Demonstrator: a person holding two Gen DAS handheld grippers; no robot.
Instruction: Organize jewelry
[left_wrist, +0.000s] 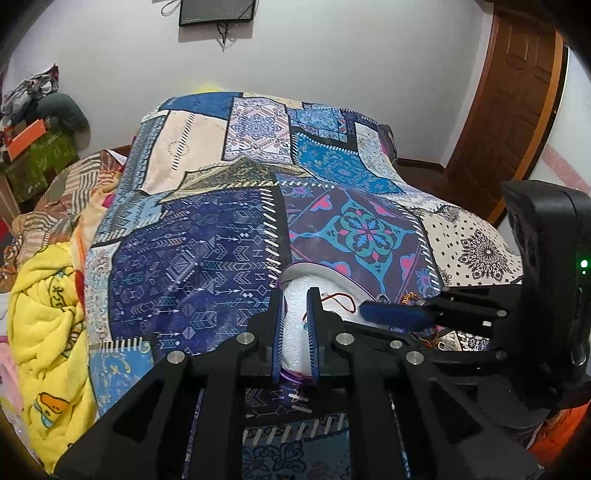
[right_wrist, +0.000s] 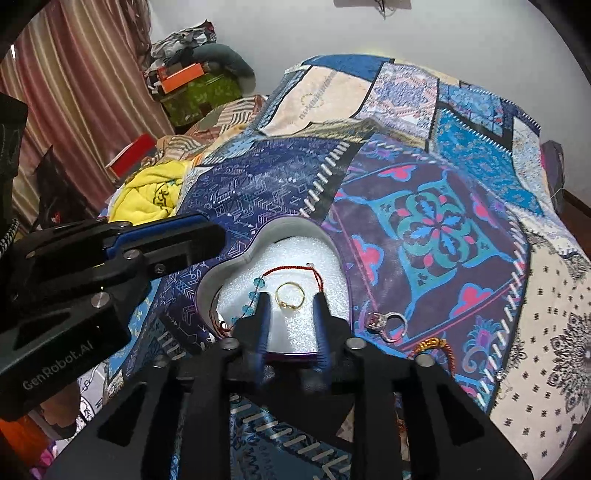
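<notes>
A purple heart-shaped box (right_wrist: 236, 258) lined with white foam lies on the patterned bedspread. Inside it are a red cord bracelet with blue beads (right_wrist: 255, 284) and a gold ring (right_wrist: 290, 295). My right gripper (right_wrist: 291, 301) is open above the box's near part, its fingers either side of the gold ring. My left gripper (left_wrist: 295, 295) hovers at the box's (left_wrist: 321, 269) left side, fingers a little apart with nothing between them; it also shows in the right wrist view (right_wrist: 207, 232). A silver stone ring (right_wrist: 386, 321) and a gold-red cord bracelet (right_wrist: 432, 345) lie on the bedspread right of the box.
The bed carries a blue patchwork spread (left_wrist: 207, 258). A yellow blanket (left_wrist: 44, 325) is bunched at its left. Boxes and clothes (right_wrist: 192, 81) are piled by the far wall, and a wooden door (left_wrist: 517, 110) stands at the right.
</notes>
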